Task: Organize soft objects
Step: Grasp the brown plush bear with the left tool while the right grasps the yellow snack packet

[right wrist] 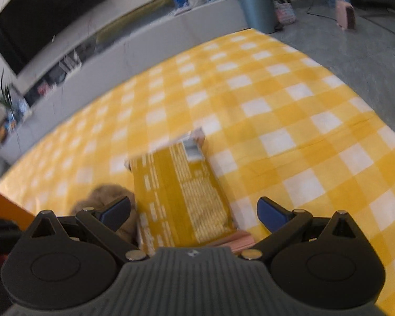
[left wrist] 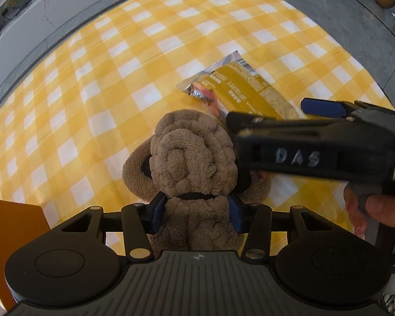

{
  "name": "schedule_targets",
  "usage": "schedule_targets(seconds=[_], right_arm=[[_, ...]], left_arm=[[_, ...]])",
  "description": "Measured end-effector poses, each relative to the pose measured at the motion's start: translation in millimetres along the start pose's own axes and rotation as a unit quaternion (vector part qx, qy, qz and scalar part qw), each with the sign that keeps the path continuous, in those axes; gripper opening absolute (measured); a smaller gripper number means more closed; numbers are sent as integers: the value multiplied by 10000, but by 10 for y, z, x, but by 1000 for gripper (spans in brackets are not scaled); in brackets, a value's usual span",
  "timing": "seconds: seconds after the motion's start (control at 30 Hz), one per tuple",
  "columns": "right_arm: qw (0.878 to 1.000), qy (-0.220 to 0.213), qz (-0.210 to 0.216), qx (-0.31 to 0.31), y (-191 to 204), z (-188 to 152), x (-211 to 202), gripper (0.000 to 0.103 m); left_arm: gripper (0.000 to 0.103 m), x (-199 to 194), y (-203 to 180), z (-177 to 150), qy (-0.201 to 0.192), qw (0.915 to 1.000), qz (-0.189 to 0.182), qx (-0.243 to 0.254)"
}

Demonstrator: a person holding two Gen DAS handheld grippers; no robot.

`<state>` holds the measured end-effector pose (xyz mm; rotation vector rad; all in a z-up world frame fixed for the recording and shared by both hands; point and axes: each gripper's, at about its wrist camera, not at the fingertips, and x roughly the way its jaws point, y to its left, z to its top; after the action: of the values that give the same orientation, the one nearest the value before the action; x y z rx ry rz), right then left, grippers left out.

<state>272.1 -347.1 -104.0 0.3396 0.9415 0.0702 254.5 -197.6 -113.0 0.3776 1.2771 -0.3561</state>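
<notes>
Checked cloth, left view plush clamped, right view packet

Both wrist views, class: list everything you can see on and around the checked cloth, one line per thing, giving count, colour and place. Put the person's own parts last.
Cloth: one, yellow and white checks, spread over the floor.
Plush toy: one, brown, on the cloth, gripped between the left pads.
Snack packet: one, mustard yellow with white print, flat on the cloth beside the toy.
Orange panel: one, at the cloth's left edge; what it is I cannot tell.
Bin: one, grey-blue, on the floor beyond the cloth.
Television: one, black, on the far wall.
Left hand-held gripper: one, black with blue pads, closed on the toy.
Right hand-held gripper: one, black with blue pads, open above the packet.
Hand: one, holding the right hand-held gripper.
</notes>
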Motion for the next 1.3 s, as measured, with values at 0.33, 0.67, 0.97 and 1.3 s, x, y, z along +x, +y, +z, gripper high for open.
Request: schedule_targets(seconds=[0.33, 0.67, 0.97, 1.3], right_arm=[[9867, 185, -812, -1397, 208, -154, 10, 77], [9661, 318, -1612, -1993, 289, -477, -426, 66], [9784, 444, -1225, -1602, 221, -442, -389, 77], [9803, 159, -1147, -1597, 218, -400, -597, 60]], left_arm=[[56, 97, 7, 15, 51, 9999, -74, -122], [55, 49, 161, -34, 36, 9984, -317, -464], [55, -248, -94, -269, -511, 9981, -111, 336], [54, -621, -225, -421, -902, 9956, -255, 85]])
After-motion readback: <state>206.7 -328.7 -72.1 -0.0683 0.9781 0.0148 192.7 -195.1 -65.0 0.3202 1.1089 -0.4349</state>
